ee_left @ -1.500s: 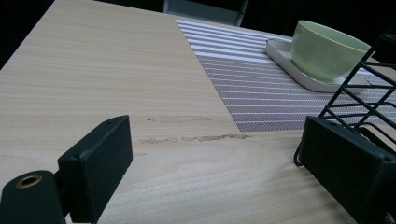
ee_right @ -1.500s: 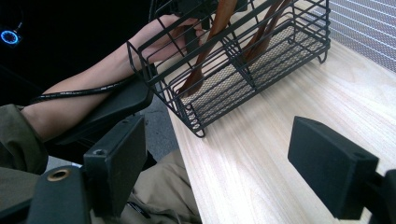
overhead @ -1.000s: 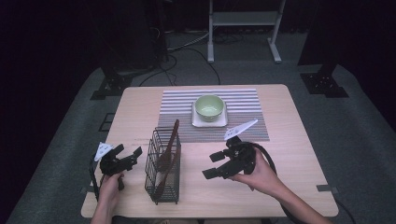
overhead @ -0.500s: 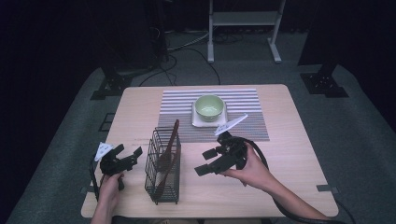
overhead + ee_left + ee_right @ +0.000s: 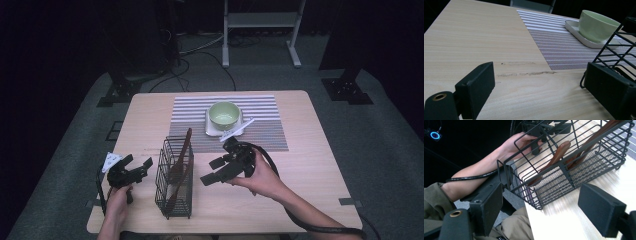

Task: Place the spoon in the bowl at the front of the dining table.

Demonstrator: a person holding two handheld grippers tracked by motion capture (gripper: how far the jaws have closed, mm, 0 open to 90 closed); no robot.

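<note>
Near edge of the counter (image 5: 310, 165): both tongs gape wide and hold nothing. Left tongs (image 5: 137, 167) sit just left of the wire basket (image 5: 175, 177); use them to steady it. Right tongs (image 5: 216, 171) face the basket's right side. Aim them at the wooden utensils (image 5: 560, 152) inside, coming in over the rim. Bowl (image 5: 224, 115) stands far, clear.

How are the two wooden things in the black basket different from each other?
The long wooden utensil pokes well above the wire basket, while the short wooden utensil stays inside it. The long one leans toward the striped mat; the short one lies lower along the mesh. The short one ends in a rounded tip; the long one's top end looks flatter. Both are dark brown wood and share the same basket.
</note>
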